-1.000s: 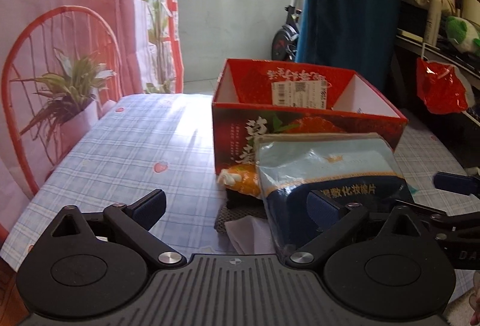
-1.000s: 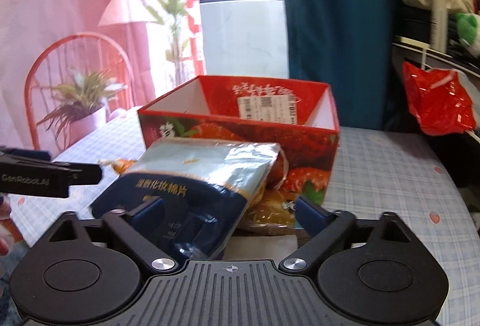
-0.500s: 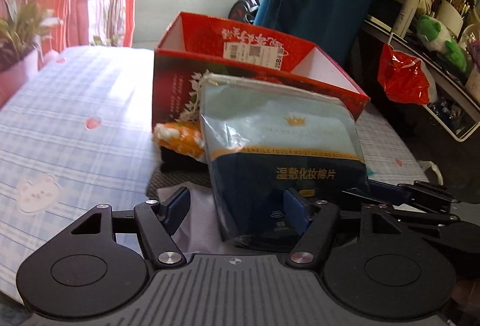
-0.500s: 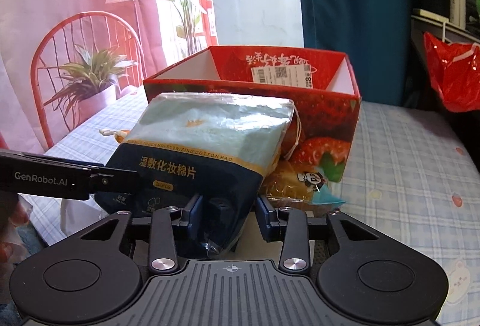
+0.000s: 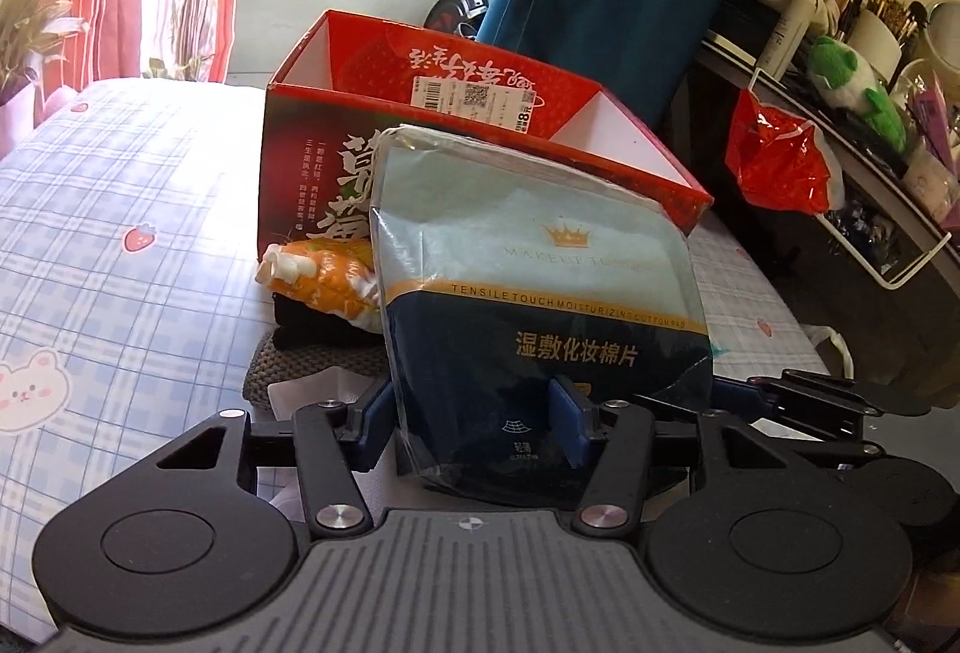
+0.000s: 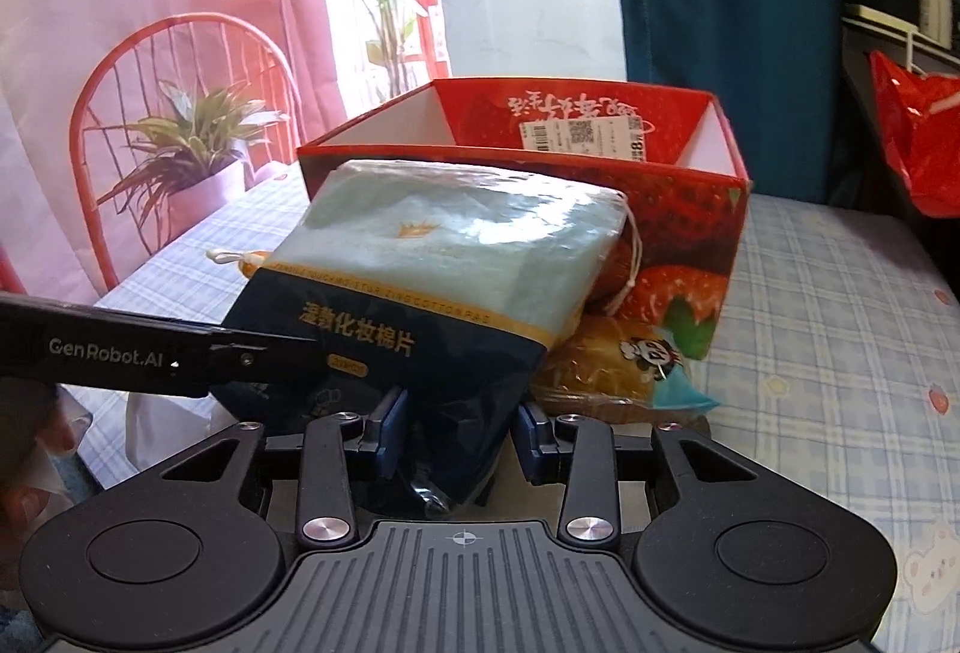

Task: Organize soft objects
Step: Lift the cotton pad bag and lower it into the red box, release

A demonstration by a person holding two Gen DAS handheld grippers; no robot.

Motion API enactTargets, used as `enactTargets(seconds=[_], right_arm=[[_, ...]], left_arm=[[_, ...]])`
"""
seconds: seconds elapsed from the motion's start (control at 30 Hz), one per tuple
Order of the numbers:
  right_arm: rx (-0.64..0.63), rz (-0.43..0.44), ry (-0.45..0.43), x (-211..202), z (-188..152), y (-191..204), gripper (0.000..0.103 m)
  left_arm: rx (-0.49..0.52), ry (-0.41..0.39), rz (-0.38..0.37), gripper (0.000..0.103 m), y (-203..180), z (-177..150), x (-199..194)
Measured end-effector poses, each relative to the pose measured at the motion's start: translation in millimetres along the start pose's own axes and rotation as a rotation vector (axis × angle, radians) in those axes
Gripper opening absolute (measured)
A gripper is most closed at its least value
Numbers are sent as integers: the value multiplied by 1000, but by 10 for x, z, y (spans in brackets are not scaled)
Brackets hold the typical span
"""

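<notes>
Two claws share one soft pack. In the left wrist view, my left claw (image 5: 474, 428) has just been narrowing on the near, dark-blue end of the cotton pad pack (image 5: 528, 293), and its blue pads now sit against the film on both sides, so I take it as gripped. The pack lies propped on a heap of small soft things in front of the red box (image 5: 312, 155), on the checked cloth (image 5: 120, 209) of the counter; its long axis runs away from me, pale top end raised toward the box rim. I judge it light, squashy and slick-skinned, so a hold low on the thick bottom edge suits it better than the thin sealed top. In the right wrist view, my right claw (image 6: 462, 434) is drawn in narrow on the same pack's near corner, film bulging between the pads. From here the pack slants up and leftward-back, leaning toward the box's front wall without clearly touching it.
</notes>
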State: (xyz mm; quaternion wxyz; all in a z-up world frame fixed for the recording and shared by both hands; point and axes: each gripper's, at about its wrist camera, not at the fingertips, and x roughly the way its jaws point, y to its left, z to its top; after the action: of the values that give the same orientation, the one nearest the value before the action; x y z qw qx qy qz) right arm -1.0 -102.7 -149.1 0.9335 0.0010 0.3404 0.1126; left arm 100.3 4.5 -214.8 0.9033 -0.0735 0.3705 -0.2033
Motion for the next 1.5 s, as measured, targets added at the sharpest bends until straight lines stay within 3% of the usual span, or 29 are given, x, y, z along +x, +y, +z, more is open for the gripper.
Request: enactTargets(seconds=[0.5,0.87,1.3,1.5], right_arm=[[-57,16,-90,-215,250,78,34],[-96,9,-174,-390,585,-18,35],[-128,11,-195,-200,1118,-248,36],[-168,1,-176,41,1277,-370,36]], left_arm=[[36,-88,-9,56,-129,162,-241],[85,-168,-42,56,-246,501,-365],[120,-208,-87,57,-237,1050,-116],[83,-158,-88,57,-177,1255,195]])
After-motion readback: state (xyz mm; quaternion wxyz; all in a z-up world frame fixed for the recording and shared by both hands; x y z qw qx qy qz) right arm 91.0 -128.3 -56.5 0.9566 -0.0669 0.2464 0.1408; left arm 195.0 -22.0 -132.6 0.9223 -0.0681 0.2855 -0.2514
